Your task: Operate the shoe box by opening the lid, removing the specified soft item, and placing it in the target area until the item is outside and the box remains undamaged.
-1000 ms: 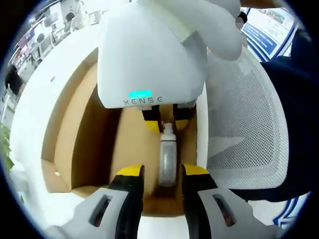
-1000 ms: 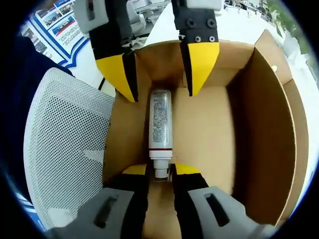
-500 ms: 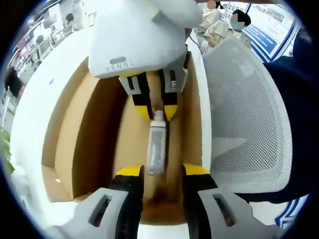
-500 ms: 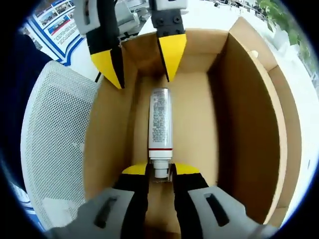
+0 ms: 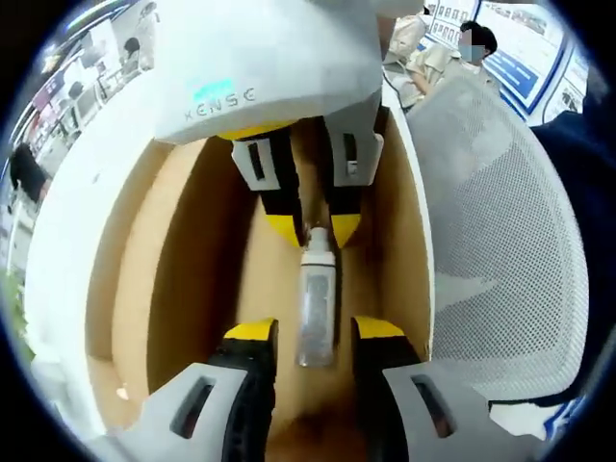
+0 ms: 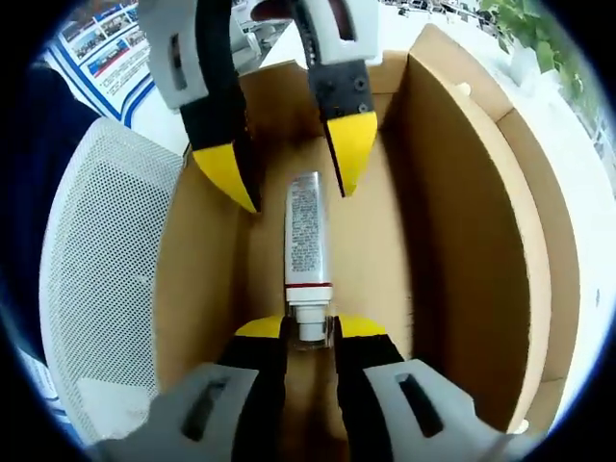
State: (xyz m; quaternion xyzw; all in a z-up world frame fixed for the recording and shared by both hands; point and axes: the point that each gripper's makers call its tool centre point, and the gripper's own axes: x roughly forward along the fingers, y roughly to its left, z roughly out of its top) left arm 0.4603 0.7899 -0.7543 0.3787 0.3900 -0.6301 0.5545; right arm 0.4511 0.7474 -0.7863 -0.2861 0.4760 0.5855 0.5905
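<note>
Here the shoe box (image 6: 462, 221) sits open, and the soft tube (image 6: 307, 252) lies lengthwise on its cardboard floor. The right gripper (image 6: 310, 329) is clenched on the tube's white cap end, its yellow tips pressed to either side of the neck. The left gripper (image 5: 306, 331) stands parted, its jaws straddling the tube's far end without pinching it; from the right gripper view those same tips hang just beside the flat tail of the tube. In the left gripper view the tube (image 5: 317, 300) looks blurred, so whether its tail rests on the floor or is slightly raised is hard to say.

To do this step well, I would lift by the cap grip straight upward along the box's middle, keeping the tube level and away from the tall side walls, so nothing scrapes or bends the cardboard. The left jaws should either close gently on the tail for support or back out first. A mesh chair (image 6: 106, 289) stands just beside the box.
</note>
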